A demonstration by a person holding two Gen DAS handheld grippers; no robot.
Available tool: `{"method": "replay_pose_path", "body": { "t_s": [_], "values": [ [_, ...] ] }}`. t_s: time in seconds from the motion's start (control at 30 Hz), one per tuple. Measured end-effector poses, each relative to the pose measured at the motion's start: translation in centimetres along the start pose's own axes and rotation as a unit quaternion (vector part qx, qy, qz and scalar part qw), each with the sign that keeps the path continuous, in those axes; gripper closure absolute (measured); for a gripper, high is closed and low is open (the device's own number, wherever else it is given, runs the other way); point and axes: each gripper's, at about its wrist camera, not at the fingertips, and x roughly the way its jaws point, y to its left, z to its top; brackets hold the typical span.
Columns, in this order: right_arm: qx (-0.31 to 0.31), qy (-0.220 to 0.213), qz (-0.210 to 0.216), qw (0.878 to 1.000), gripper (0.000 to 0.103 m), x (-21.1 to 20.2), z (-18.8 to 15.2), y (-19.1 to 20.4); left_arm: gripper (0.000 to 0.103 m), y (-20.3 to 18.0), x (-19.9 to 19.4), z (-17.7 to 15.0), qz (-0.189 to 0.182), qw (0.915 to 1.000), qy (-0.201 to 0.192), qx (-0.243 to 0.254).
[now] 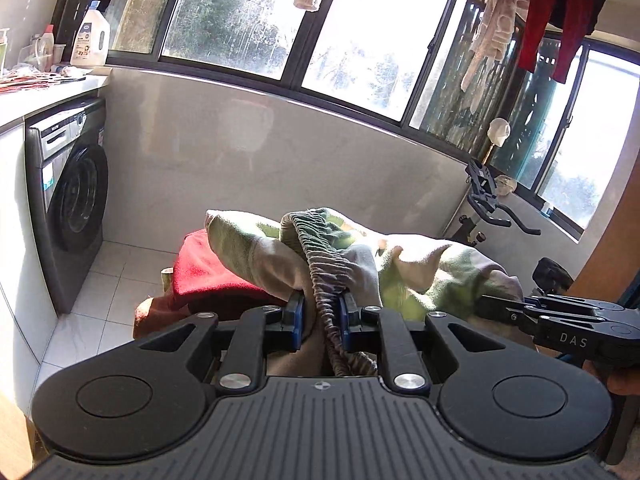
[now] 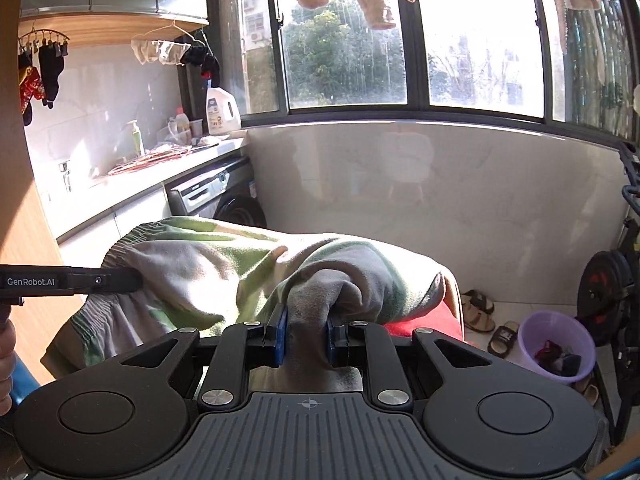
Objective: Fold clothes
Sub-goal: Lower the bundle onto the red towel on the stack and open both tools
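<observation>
A green and grey pair of pants with a gathered elastic waistband hangs in the air between both grippers. My left gripper is shut on the ruched waistband, which runs down between its blue pads. My right gripper is shut on a bunched grey part of the same pants. The right gripper shows at the right edge of the left wrist view. The left gripper reaches in from the left of the right wrist view. A red cloth lies under the pants.
A washing machine stands under a counter with a detergent bottle at the left. Clothes hang above the windows. An exercise bike is at the right. A purple bucket and sandals sit on the tiled floor.
</observation>
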Motion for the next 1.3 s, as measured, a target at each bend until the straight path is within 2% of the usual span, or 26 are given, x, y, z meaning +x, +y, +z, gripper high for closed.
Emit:
{"method": "replay_pose_path", "body": {
  "t_s": [0.17, 0.3, 0.43, 0.6, 0.77, 0.93, 1.03, 1.07, 1.1, 1.13, 1.17, 1.2, 1.23, 1.27, 1.3],
  "values": [
    [0.016, -0.004, -0.013, 1.000, 0.087, 5.0, 5.1, -1.1, 0.086, 1.2, 4.3, 5.3, -0.015, 0.9995, 0.006, 0.027],
    [0.010, -0.012, -0.028, 0.999, 0.086, 8.9, 8.4, -2.8, 0.086, 2.6, 8.0, 7.6, -0.022, 0.9992, 0.030, 0.013],
    [0.025, -0.005, -0.029, 0.999, 0.086, 12.7, 9.9, -5.2, 0.086, 4.3, 11.5, 9.6, -0.024, 0.9981, 0.056, -0.012],
    [0.041, 0.020, -0.010, 0.999, 0.087, 17.0, 10.7, -7.6, 0.086, 6.3, 15.6, 11.4, -0.016, 0.9934, 0.094, -0.063],
    [0.047, 0.038, 0.002, 0.998, 0.087, 20.7, 11.6, -10.1, 0.086, 7.0, 19.3, 12.7, 0.006, 0.9914, 0.109, -0.073],
    [0.059, 0.060, -0.004, 0.996, 0.087, 24.6, 10.4, -12.5, 0.086, 6.6, 22.7, 12.6, 0.033, 0.9923, 0.115, -0.033],
    [0.057, 0.084, -0.018, 0.995, 0.086, 27.2, 8.4, -13.7, 0.085, 7.6, 26.0, 10.2, 0.077, 0.9834, 0.164, -0.016],
    [0.056, 0.100, -0.032, 0.993, 0.083, 28.4, 7.2, -14.1, 0.083, 8.3, 26.9, 9.2, 0.090, 0.9790, 0.182, -0.016],
    [0.052, 0.120, -0.046, 0.990, 0.079, 29.4, 6.0, -14.5, 0.076, 8.8, 27.3, 8.4, 0.092, 0.9770, 0.192, -0.017],
    [0.047, 0.141, -0.059, 0.987, 0.071, 30.5, 4.8, -15.0, 0.065, 9.3, 27.1, 7.8, 0.088, 0.9774, 0.191, -0.022],
    [0.049, 0.151, -0.066, 0.985, 0.060, 30.8, 3.7, -15.4, 0.058, 9.9, 26.7, 7.3, 0.085, 0.9783, 0.187, -0.027],
    [0.051, 0.161, -0.073, 0.983, 0.053, 31.0, 2.6, -15.7, 0.041, 10.4, 26.3, 7.2, 0.083, 0.9783, 0.187, -0.032],
    [0.074, 0.156, -0.069, 0.983, 0.038, 30.4, 2.1, -16.4, 0.024, 10.9, 25.9, 7.2, 0.081, 0.9780, 0.189, -0.037],
    [0.098, 0.150, -0.064, 0.982, 0.034, 29.8, 1.7, -17.2, 0.022, 11.4, 25.4, 7.3, 0.077, 0.9781, 0.189, -0.040],
    [0.121, 0.145, -0.059, 0.980, 0.034, 29.2, 1.2, -17.9, 0.021, 11.9, 24.9, 7.5, 0.068, 0.9787, 0.189, -0.042]
  ]
}}
